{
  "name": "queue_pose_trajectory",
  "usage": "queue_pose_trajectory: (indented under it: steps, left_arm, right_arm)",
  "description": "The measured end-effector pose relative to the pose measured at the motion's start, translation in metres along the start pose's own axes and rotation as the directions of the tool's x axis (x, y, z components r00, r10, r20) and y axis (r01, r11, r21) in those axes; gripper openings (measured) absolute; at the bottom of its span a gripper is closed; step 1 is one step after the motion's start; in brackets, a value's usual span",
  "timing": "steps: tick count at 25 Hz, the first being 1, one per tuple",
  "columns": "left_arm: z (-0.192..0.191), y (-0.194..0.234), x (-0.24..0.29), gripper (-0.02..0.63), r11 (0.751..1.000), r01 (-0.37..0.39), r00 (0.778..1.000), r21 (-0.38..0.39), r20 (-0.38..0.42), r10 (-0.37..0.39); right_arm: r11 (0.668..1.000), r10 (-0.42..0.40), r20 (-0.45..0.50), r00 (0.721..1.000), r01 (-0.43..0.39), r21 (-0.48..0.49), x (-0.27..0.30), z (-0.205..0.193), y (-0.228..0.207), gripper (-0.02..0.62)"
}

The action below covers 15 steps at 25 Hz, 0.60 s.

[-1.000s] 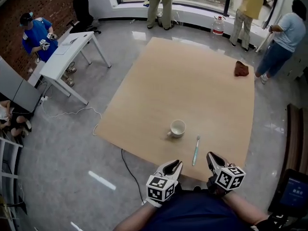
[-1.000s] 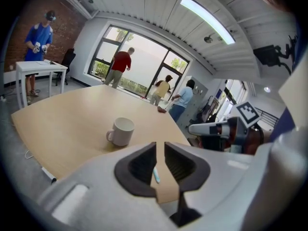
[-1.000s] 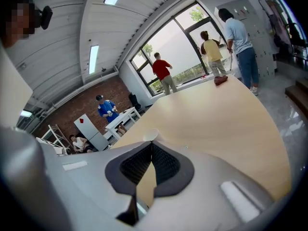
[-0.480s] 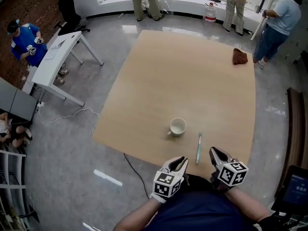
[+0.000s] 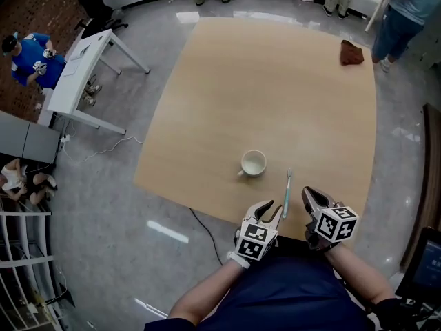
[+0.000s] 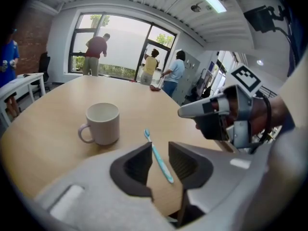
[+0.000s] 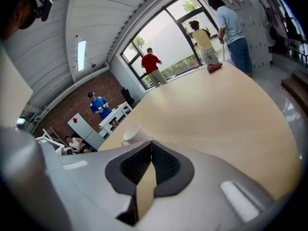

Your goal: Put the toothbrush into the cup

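A: Left tongs [image 5: 271, 211] and right tongs [image 5: 308, 195] are sinking closer to the bench [image 5: 275, 81]. The left tongs' jaws have just been opening, with the toothbrush [image 5: 286, 193] lined up in the gap, ungripped.

B: Right tongs are sitting shut, empty. Toothbrush is lying flat just beside the cup [image 5: 253, 163], so 0 steps are done; grasping and dropping are remaining.

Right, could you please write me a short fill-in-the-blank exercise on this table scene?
1. In the head view, the toothbrush lies on the table to the ___ of the cup.
2. The cup stands upright and is ___ inside.
3. The right claw has its jaws ___, with nothing between them.
Missing words: right; empty; shut.
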State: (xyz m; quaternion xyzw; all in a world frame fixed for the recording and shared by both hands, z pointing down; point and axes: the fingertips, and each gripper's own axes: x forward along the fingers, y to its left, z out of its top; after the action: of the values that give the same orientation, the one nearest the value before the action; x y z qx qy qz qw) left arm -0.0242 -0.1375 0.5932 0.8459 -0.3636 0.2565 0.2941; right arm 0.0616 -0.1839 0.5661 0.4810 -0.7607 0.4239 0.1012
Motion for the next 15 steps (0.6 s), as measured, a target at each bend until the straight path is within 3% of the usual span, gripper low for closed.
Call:
queue_pose_trajectory:
  steps: [7,10,15]
  left_arm:
    - [-0.027,-0.003,0.046,0.12,0.999,0.004,0.995,0.039,-0.103,0.0]
    - [-0.037,0.0,0.06,0.12,0.999,-0.013,0.99,0.049,-0.141,0.02]
    - [-0.059,0.001,0.073,0.137,0.999,-0.018,0.981,0.047,-0.193,0.027]
  right_arm:
    - [1.0,0.002,-0.08,0.997,-0.002,-0.001,0.023,-0.015,-0.019,0.016]
    - [1.0,-0.006,-0.123,0.992,0.004,-0.018,0.035,-0.022,-0.029,0.068]
    - [1.0,-0.006,-0.194,0.981,0.009,0.012,0.053,-0.046,-0.036,0.075]
